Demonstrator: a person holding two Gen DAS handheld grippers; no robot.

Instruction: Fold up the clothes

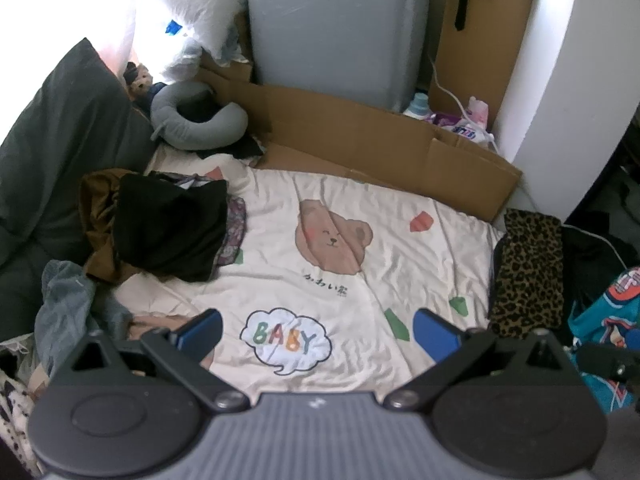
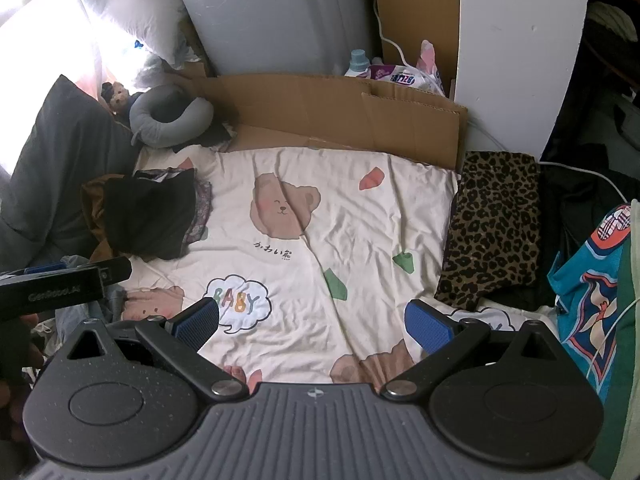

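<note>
Both grippers hung over a cream bedsheet (image 1: 404,264) printed with bears and a "BABY" bubble. From its own camera, the left gripper (image 1: 318,334) had its blue pads (image 1: 202,330) spread wide with nothing between them, and only bare sheet lay under the gap. The right gripper (image 2: 312,326) stood the same: jaws wide apart, empty, over the sheet.

In the left view, a heap of clothes (image 1: 168,228) sat at about 10 o'clock from the gripper, on the sheet's left edge: a black garment (image 1: 172,232) on top, a brown one (image 1: 96,216) sticking out behind it to the left, and a patterned purple piece (image 1: 236,228) showing at its right side. Near 9 o'clock, just beside the left pad, lay crumpled denim (image 1: 64,304). At 2 o'clock a leopard-print cloth (image 1: 528,272) lay flat along the sheet's right edge, with a teal printed bag (image 1: 608,320) further right, at 3 o'clock.

At 12 o'clock, beyond the sheet, flattened cardboard (image 1: 360,140) leaned at the foot of a grey cabinet (image 1: 332,32). A grey neck pillow (image 1: 196,124) sat at 11 o'clock, next to a dark pillow (image 1: 60,140).

In the right view, the left gripper's black body (image 2: 64,282) poked in at 9 o'clock, well apart from the heap.
</note>
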